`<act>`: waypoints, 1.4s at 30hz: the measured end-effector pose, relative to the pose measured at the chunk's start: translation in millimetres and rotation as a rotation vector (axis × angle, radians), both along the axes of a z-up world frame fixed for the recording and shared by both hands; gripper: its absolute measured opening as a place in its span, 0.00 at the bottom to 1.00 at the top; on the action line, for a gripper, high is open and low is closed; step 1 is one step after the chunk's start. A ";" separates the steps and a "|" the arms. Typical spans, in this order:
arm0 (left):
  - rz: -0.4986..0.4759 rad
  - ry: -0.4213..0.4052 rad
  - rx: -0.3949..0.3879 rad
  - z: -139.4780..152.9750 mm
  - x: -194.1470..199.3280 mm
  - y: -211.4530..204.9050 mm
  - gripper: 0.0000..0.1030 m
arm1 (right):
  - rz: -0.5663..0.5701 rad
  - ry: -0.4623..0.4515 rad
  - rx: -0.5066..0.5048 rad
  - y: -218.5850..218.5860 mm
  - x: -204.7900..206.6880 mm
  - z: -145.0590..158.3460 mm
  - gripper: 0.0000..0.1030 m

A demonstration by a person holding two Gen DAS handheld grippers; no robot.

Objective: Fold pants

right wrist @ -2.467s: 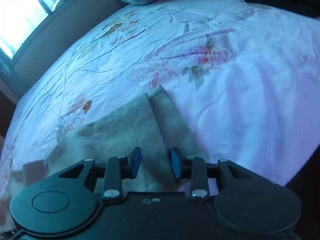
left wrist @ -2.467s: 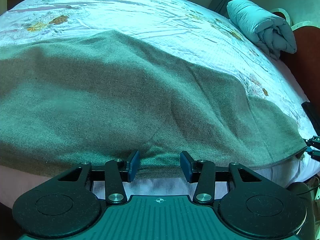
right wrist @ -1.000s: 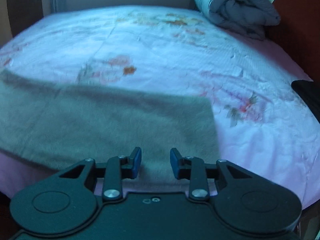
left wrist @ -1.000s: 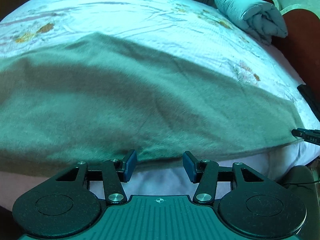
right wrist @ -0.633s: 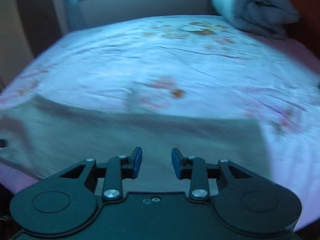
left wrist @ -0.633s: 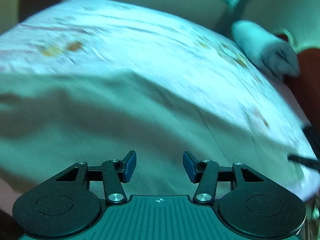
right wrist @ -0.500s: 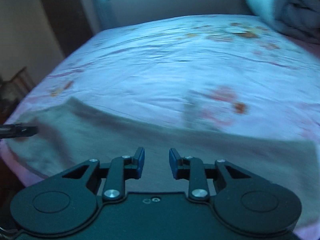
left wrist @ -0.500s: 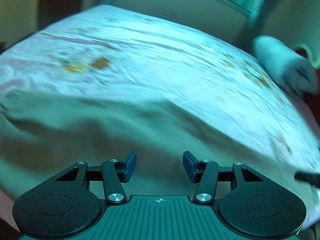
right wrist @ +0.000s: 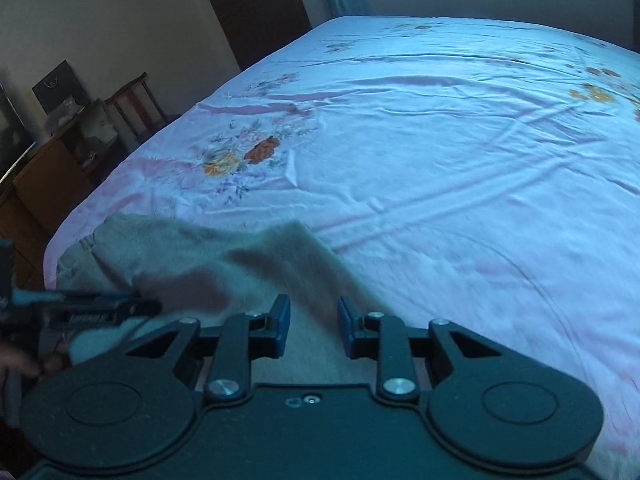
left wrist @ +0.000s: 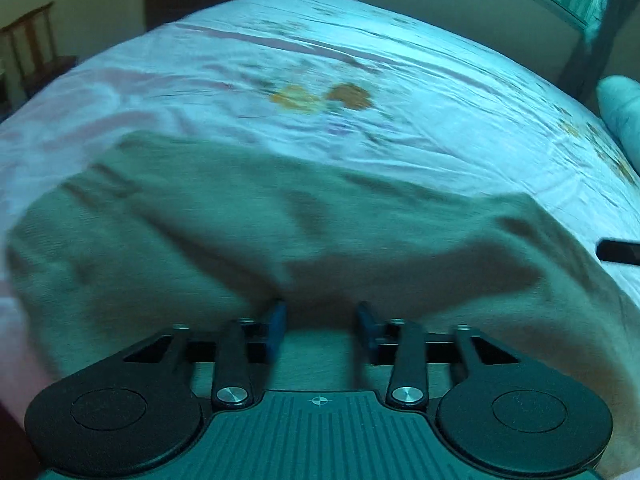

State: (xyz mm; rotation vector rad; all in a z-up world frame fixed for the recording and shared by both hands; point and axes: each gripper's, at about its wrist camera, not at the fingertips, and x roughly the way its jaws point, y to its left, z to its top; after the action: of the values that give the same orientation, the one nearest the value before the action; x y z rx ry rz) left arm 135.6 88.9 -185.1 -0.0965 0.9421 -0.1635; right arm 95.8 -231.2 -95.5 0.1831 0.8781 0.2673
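Grey-green pants (left wrist: 248, 224) lie spread on the floral bedsheet (left wrist: 400, 80) near the bed's front edge. My left gripper (left wrist: 321, 325) is open and empty, low over the near part of the pants. In the right wrist view the pants (right wrist: 224, 256) lie at the bed's near left corner. My right gripper (right wrist: 310, 326) is open and empty over their right edge. The left gripper's fingers (right wrist: 96, 308) reach in from the left there. The right gripper's tip (left wrist: 618, 251) shows at the right edge of the left wrist view.
A rolled grey quilt (left wrist: 620, 112) lies at the far right of the bed. Left of the bed stand a wooden chair (right wrist: 140, 104) and a dark cabinet (right wrist: 48, 176). A dark door (right wrist: 256, 4) is behind. The floral sheet (right wrist: 460, 140) stretches back.
Both grippers have swung left along the pants toward the bed's left end. The right gripper now faces the left corner and sees the left gripper. Both stayed open.
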 end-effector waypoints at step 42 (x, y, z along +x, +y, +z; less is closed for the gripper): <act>-0.169 -0.143 -0.026 35.6 -97.3 -53.2 0.52 | -0.431 -0.022 -0.082 -82.7 -179.5 -6.6 0.13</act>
State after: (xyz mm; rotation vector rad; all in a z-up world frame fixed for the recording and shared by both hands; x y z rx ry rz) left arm 38.3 35.8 -149.5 -0.0286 0.8047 -0.3348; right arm -83.8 -313.9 -102.1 0.2868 0.8043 -0.1678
